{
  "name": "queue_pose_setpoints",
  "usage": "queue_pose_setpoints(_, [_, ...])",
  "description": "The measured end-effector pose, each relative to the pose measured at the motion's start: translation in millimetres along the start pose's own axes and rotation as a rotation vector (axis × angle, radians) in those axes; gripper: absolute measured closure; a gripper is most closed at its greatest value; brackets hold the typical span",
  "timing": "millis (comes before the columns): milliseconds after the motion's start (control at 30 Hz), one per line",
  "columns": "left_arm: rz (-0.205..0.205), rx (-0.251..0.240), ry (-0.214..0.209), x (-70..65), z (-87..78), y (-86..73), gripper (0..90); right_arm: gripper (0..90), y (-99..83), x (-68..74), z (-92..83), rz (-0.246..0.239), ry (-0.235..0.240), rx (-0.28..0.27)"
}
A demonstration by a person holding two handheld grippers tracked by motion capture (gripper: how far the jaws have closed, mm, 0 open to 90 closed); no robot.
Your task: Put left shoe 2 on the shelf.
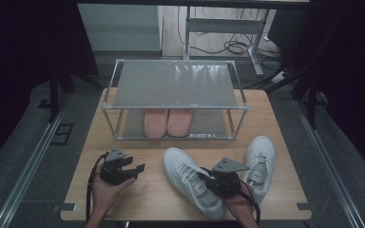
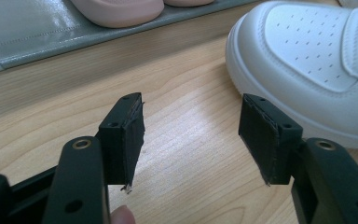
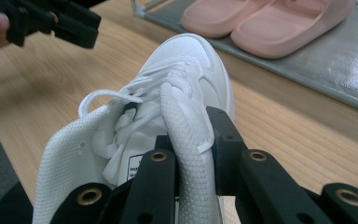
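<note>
Two white sneakers lie on the wooden table (image 1: 147, 194). The nearer white sneaker (image 1: 185, 173) points toward the rack, and my right gripper (image 1: 209, 176) is shut on its collar. In the right gripper view (image 3: 191, 140) one jaw stands inside the shoe and the other outside, pinching the padded white edge (image 3: 186, 116). The second white sneaker (image 1: 260, 161) lies to the right of it. My left gripper (image 1: 138, 169) rests low at the table's left, open with nothing between its fingers. In the left gripper view (image 2: 191, 135) it faces the nearer sneaker's toe (image 2: 307, 60).
A two-shelf metal rack (image 1: 173, 108) stands at the back of the table. A pair of pink slippers (image 1: 167, 122) sits on its lower shelf (image 2: 28, 32), and its top shelf is bare. Bare wood lies between the rack and the sneakers.
</note>
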State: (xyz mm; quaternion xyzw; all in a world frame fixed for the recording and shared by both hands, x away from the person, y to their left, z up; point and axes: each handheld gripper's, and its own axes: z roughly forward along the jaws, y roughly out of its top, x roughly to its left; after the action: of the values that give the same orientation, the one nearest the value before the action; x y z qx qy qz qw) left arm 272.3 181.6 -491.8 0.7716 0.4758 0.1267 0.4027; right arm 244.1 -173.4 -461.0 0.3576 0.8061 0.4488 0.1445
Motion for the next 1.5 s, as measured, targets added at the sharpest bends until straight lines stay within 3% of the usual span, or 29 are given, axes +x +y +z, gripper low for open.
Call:
queue_pose_setpoints(433, [0.001, 0.001, 0.002, -0.9, 0.0, 0.6, 41.0, 80.9, 10.8, -10.6, -17.4, 0.027, 0.013, -0.081])
queue_pose_setpoints(1500, [-0.002, 0.006, -0.007, -0.5, 1.5, 0.4, 40.9, 81.1, 56.5, -22.2, -40.0, 0.009, 0.073, -0.203])
